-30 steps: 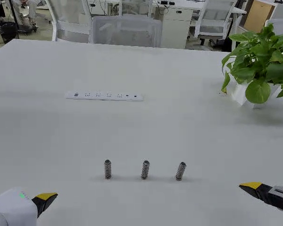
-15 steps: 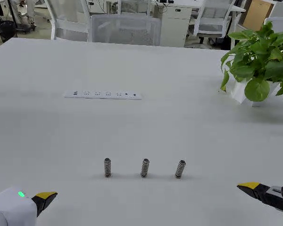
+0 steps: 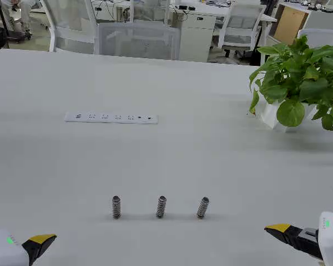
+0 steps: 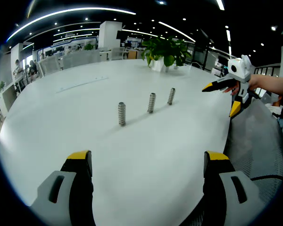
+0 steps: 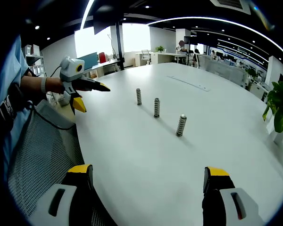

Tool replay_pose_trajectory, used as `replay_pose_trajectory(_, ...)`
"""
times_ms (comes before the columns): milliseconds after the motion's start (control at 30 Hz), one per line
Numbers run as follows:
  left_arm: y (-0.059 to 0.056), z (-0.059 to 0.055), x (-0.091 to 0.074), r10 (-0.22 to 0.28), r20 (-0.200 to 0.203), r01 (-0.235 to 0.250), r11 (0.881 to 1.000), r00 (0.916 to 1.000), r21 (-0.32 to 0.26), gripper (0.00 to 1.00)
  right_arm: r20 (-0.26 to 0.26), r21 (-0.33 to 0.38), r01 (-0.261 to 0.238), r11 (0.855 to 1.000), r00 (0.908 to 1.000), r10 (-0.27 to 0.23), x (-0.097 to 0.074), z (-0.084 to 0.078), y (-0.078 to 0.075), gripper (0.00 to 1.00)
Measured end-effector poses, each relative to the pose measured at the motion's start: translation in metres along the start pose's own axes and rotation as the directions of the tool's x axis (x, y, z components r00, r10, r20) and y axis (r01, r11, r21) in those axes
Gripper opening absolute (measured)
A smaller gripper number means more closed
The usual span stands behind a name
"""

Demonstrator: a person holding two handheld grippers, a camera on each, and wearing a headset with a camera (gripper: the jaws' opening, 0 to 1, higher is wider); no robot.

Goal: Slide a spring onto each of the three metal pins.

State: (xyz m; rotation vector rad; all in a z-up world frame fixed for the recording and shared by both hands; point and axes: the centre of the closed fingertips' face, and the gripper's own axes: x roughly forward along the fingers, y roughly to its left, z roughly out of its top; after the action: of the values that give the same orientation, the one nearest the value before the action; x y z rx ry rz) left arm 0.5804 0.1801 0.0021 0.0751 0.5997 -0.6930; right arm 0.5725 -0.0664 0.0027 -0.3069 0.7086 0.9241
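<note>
Springs [image 3: 161,206] — three, upright in a row — are seen on the counter [image 3: 211,144]. Left gripper [image 4: 147,157] is held at 7 o'clock, right gripper [image 5: 148,172] at 4 o'clock; both jaws wide apart, nothing gripped.

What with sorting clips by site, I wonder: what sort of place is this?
Probably an open-plan office: mesh office chairs drawn up at a big white table, a power strip lying on it, and a potted plant at one side.

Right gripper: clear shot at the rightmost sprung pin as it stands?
Probably yes. The right gripper, jaws open, is at the table edge; bare table lies between it and the rightmost pin, nothing in the way.
</note>
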Motion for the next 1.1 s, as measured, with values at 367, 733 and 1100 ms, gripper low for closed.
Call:
replay_pose_trajectory(367,0.003,0.0,0.001,-0.007,-0.003,0.007,1.0,1.0,0.001,0.98,0.016,0.003,0.015,1.0,0.9998,-0.015,0.003,0.008,-0.001,0.96)
replay_pose_trajectory(733,-0.001,0.008,0.006,-0.014,0.019,0.014,1.0,0.9997,0.001,0.98,0.03,0.002,0.037,0.999,0.9989,-0.037,0.0,0.014,-0.004,0.97)
replay_pose_trajectory(1100,-0.002,0.012,0.01,-0.022,0.031,0.022,1.0,0.9993,0.0,0.98,0.035,0.02,0.032,0.999,0.9988,-0.033,0.004,0.013,0.001,0.97)
